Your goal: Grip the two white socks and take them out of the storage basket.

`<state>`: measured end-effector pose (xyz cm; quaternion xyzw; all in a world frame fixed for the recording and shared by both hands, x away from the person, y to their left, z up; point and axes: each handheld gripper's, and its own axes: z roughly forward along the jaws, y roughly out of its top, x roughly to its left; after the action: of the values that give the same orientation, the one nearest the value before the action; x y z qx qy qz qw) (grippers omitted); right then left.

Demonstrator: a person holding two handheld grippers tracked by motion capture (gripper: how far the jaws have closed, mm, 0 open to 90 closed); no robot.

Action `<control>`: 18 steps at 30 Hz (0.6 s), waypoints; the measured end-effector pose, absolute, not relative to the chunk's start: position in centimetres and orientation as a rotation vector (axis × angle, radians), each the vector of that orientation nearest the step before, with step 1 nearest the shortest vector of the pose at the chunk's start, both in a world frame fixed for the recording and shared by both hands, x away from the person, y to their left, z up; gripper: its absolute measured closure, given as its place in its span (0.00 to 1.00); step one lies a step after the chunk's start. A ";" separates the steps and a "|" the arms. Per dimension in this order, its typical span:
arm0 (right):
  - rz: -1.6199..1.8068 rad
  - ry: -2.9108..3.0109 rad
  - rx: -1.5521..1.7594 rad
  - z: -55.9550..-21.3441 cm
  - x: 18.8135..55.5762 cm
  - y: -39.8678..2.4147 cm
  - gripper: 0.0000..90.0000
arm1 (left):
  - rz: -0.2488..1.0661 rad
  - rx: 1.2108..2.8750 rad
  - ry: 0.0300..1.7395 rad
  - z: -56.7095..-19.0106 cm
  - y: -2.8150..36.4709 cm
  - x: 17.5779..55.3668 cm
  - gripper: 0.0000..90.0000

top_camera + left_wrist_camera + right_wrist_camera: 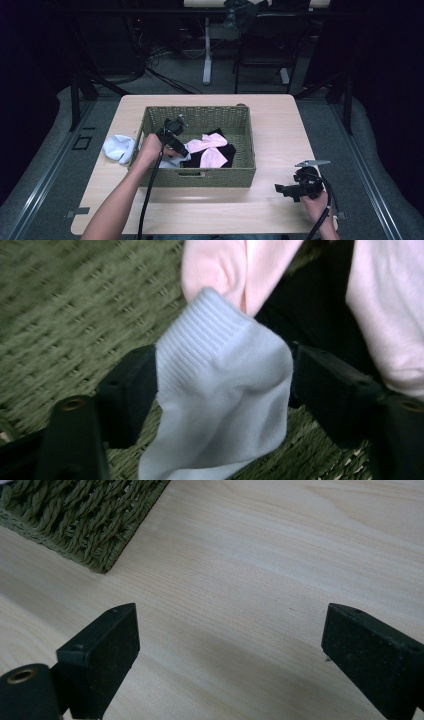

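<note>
Both of my left jaws sit against a white sock [220, 405], one on each flank of it, and the fabric bunches up between them with its ribbed cuff pointing away from me. So my left gripper [172, 142] is clamped on that sock, down inside the green woven basket [197, 177]. From the left gripper view the basket's woven floor lies under the sock, and the cuff reaches up to a pink sock [235, 270] that lies just past it, touching or very nearly so. Dark cloth [320, 310] sits beside the pink one, partly under it.

From the high view, my left hand [149, 149] reaches over the basket's left wall, and the pink sock [210, 150] lies spread near the middle of the basket on top of the black cloth [225, 150]. Another white sock [119, 147] lies outside on the table [280, 125], just beside the basket's left wall.

On the right, my jaws stand wide apart with nothing between them. That right gripper [287, 190] rests low over the bare wood near the table's front right, well apart from the socks, held in my right hand [315, 200]. In the right gripper view a corner of the basket [85, 520] shows at the upper left, ahead of the jaws and not touching them.
</note>
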<state>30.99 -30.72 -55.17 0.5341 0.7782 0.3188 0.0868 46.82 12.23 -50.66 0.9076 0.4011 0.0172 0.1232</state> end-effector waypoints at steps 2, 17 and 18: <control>0.954 2.317 1.594 -55.2 31.0 -30.8 0.09 | 0.033 2.659 1.165 -50.8 12.1 46.9 0.40; 0.958 2.315 1.592 -55.1 31.0 -30.8 0.09 | 0.130 2.521 1.157 -48.3 14.0 46.3 0.94; 0.957 2.314 1.595 -55.1 31.0 -30.8 0.09 | 0.137 2.513 1.154 -47.9 14.2 46.2 0.94</control>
<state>31.01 -30.81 -55.14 0.5351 0.7766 0.3211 0.0864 46.24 14.22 -47.95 0.8919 0.4097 0.0485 0.1854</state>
